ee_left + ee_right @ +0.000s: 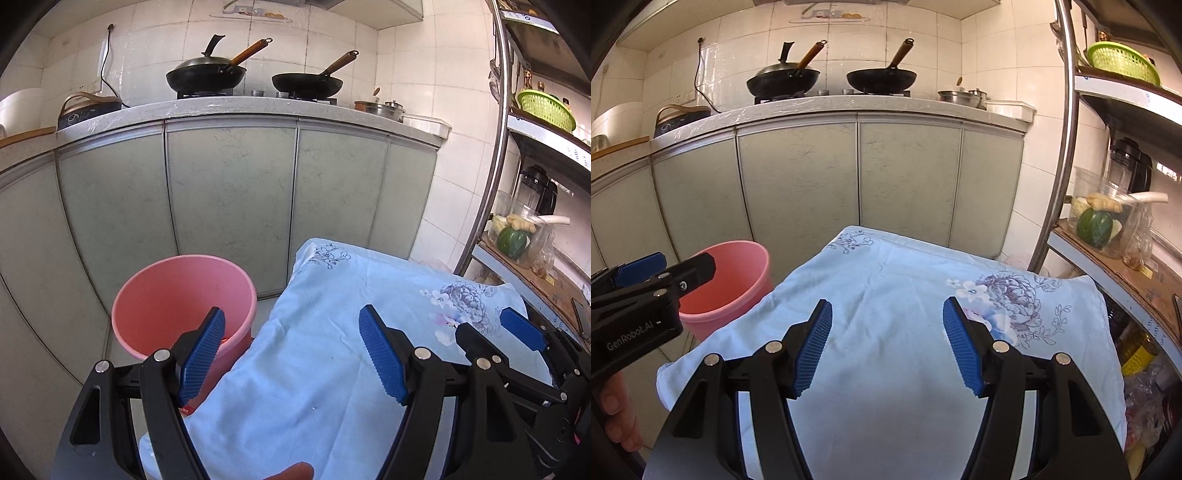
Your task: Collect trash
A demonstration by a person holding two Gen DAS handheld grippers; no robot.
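A pink plastic bucket [177,295] stands on the floor left of a small table covered by a light blue floral cloth [332,350]; it also shows in the right wrist view [738,273]. My left gripper [291,354] is open and empty, its left finger over the bucket's rim and its right finger over the cloth. My right gripper [886,343] is open and empty above the middle of the cloth [905,295]. The left gripper shows at the left edge of the right wrist view [653,273]. No trash shows on the cloth.
Grey-green cabinet doors [229,192] stand behind the table under a counter with two woks [207,75]. A metal shelf rack [1108,221] at the right holds vegetables, a blender and a green basket [1123,62]. A strip of floor lies between bucket and cabinets.
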